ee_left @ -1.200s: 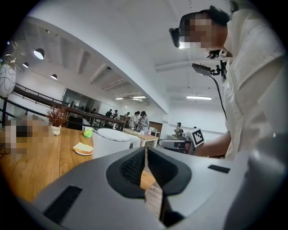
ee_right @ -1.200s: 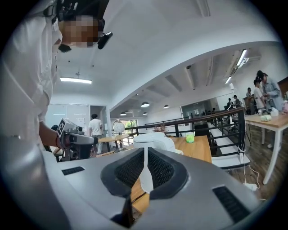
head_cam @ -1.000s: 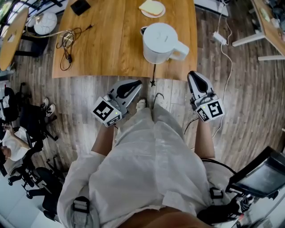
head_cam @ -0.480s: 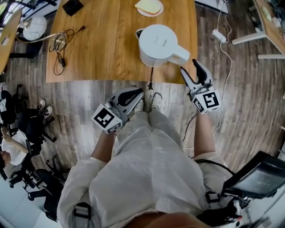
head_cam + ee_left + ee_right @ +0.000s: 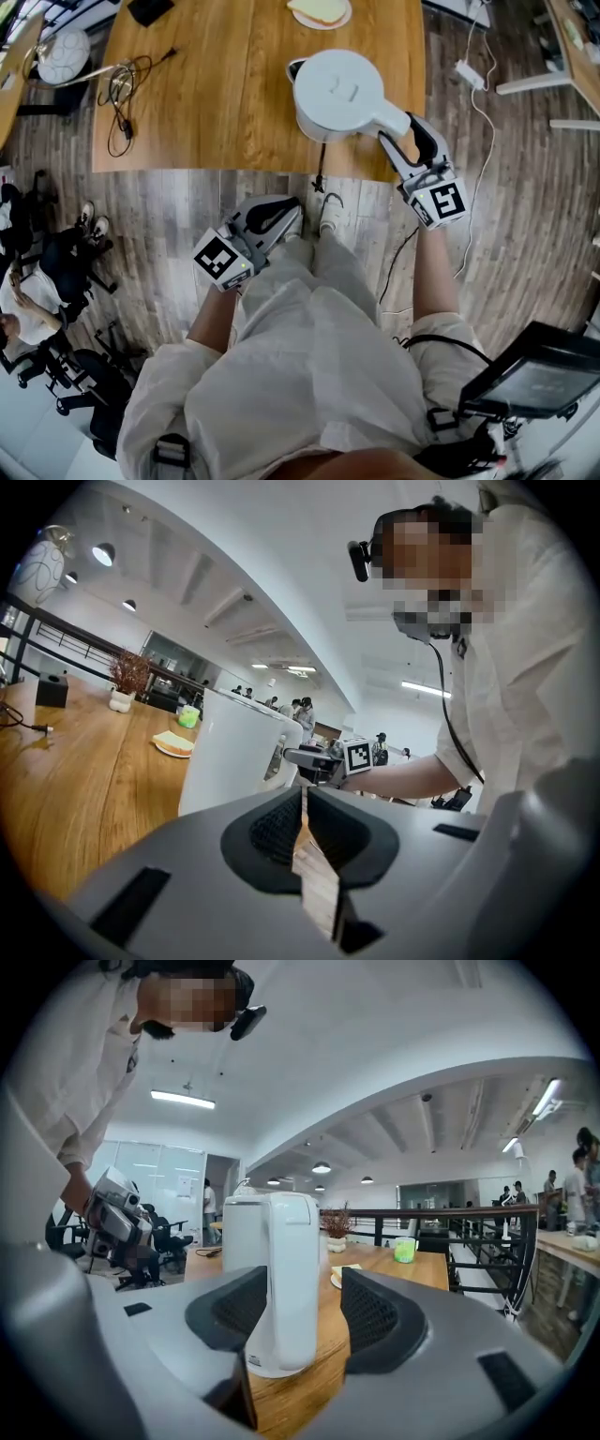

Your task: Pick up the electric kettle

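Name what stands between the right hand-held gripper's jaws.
The electric kettle's handle, ungripped; the right hand-held gripper has just been opening. The right gripper view shows it.

Your left gripper (image 5: 304, 801) has its jaws pressed together with nothing between them, and it looks low across the wooden table (image 5: 84, 789) at the white electric kettle (image 5: 230, 761), which stands upright just ahead. On the kettle's right your right gripper (image 5: 305, 757) sits at the end of your bare forearm (image 5: 404, 768), its marker cube facing this way and its jaws just opened about the handle (image 5: 284, 741). Farther along the table, past the kettle's left side, are a plate of bread (image 5: 171, 743), a green cup (image 5: 190, 716), a potted plant (image 5: 124, 682) and a small black box (image 5: 52, 689)
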